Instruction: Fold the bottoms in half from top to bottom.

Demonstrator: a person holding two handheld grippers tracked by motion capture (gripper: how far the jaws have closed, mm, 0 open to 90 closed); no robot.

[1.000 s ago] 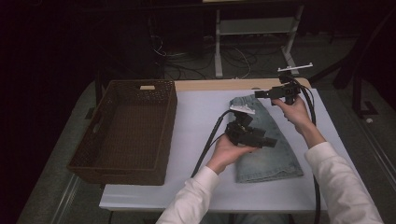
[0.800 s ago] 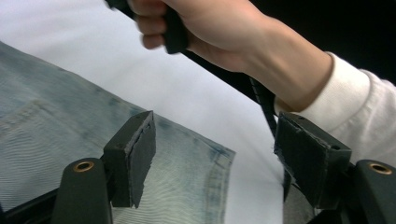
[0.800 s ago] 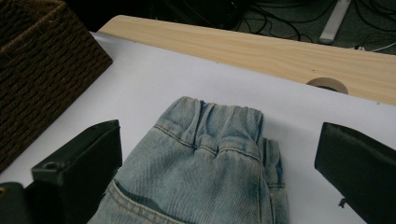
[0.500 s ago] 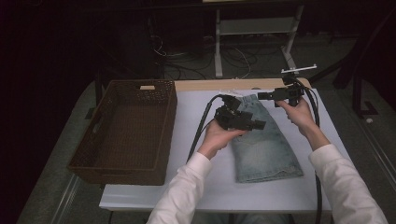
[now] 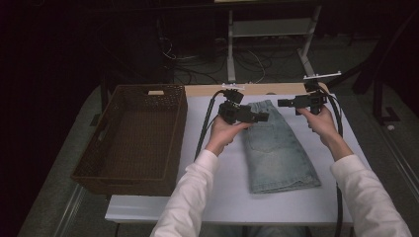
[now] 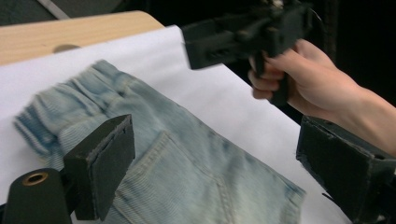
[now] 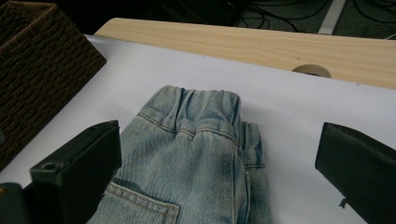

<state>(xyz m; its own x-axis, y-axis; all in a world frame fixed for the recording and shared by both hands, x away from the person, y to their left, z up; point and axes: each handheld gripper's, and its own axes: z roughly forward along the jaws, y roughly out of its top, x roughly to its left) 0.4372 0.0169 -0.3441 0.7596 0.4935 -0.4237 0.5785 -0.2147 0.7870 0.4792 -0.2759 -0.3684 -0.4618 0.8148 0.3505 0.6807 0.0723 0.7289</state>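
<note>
Folded light-blue denim shorts (image 5: 279, 153) lie flat on the white table cover, waistband at the far end (image 7: 201, 109). My left gripper (image 5: 263, 117) hovers over the waistband's left corner and points right. Its jaws have just been opening and now stand wide apart (image 6: 215, 149), with nothing pressed between them and the denim (image 6: 187, 172) lying below. My right gripper (image 5: 282, 103) is held above the waistband's right corner and points left. It is open too (image 7: 219, 158), over the waistband and apart from it. It also appears in the left gripper view as the right gripper (image 6: 194, 42).
A brown wicker basket (image 5: 133, 143) stands on the left of the table. A bare wooden strip (image 5: 207, 90) runs along the far edge. Black cables (image 5: 203, 131) trail from both grippers. The white cover (image 5: 217, 187) lies bare between basket and shorts.
My left hand has moved from the middle of the shorts toward the far waistband end, rising slightly, and its jaws now stand wider. The right hand has stayed where it was.
</note>
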